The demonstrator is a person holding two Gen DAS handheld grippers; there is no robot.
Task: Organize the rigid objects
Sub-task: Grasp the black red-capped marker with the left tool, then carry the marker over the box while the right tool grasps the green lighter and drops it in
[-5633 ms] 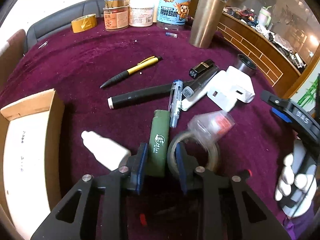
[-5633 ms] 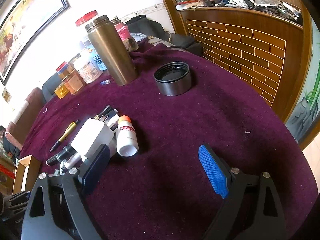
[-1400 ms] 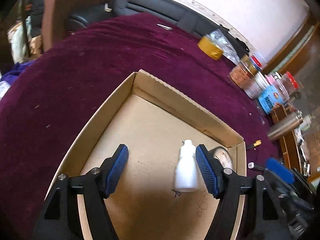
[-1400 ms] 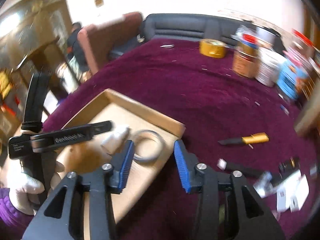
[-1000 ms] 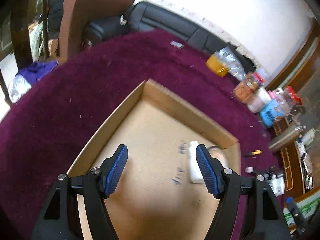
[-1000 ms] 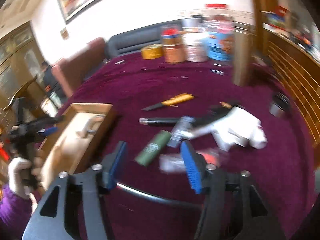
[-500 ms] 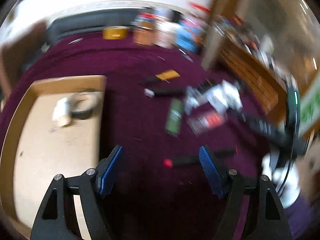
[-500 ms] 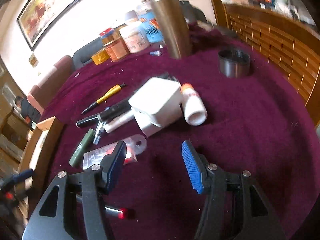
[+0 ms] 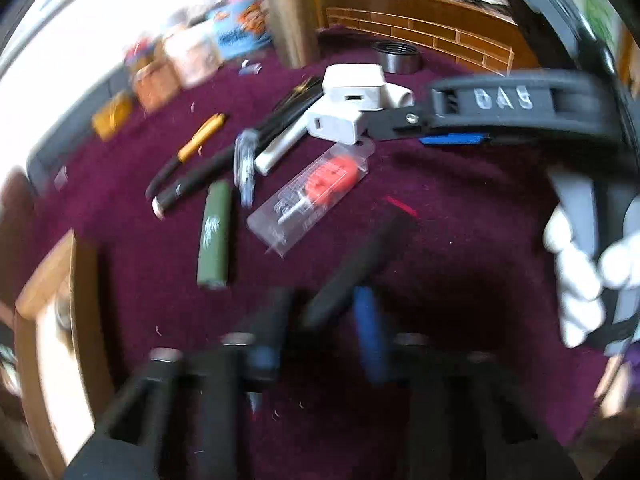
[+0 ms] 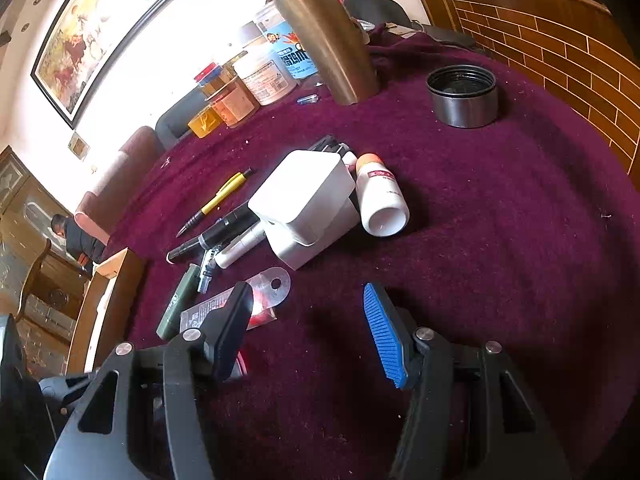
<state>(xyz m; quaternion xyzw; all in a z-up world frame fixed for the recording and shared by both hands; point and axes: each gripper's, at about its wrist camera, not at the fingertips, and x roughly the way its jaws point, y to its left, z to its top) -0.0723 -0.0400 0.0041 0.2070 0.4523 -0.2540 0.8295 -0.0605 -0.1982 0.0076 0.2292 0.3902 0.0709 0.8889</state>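
In the blurred left wrist view my left gripper [image 9: 320, 324] is open, its fingers on either side of a black marker with a red tip [image 9: 356, 264] lying on the purple cloth. Beyond it lie a green lighter [image 9: 215, 236], a clear blister pack with a red part [image 9: 316, 192], several pens and white chargers [image 9: 348, 108]. My right gripper [image 10: 308, 320] is open and empty, low over the cloth, facing the white chargers [image 10: 308, 204] and a white bottle with an orange cap [image 10: 380, 196]. The cardboard box [image 9: 48, 344] is at the left.
A steel flask [image 10: 328, 36], its black cap [image 10: 462, 94], jars [image 10: 264, 68] and yellow tape [image 10: 204, 120] stand at the table's far side. A brick-patterned wooden counter [image 10: 560, 52] borders the right. The right gripper's body [image 9: 520, 100] crosses the left wrist view.
The left gripper has swung from the box to the loose items and come down around the black marker, its jaws narrower. The right gripper has dropped closer to the chargers.
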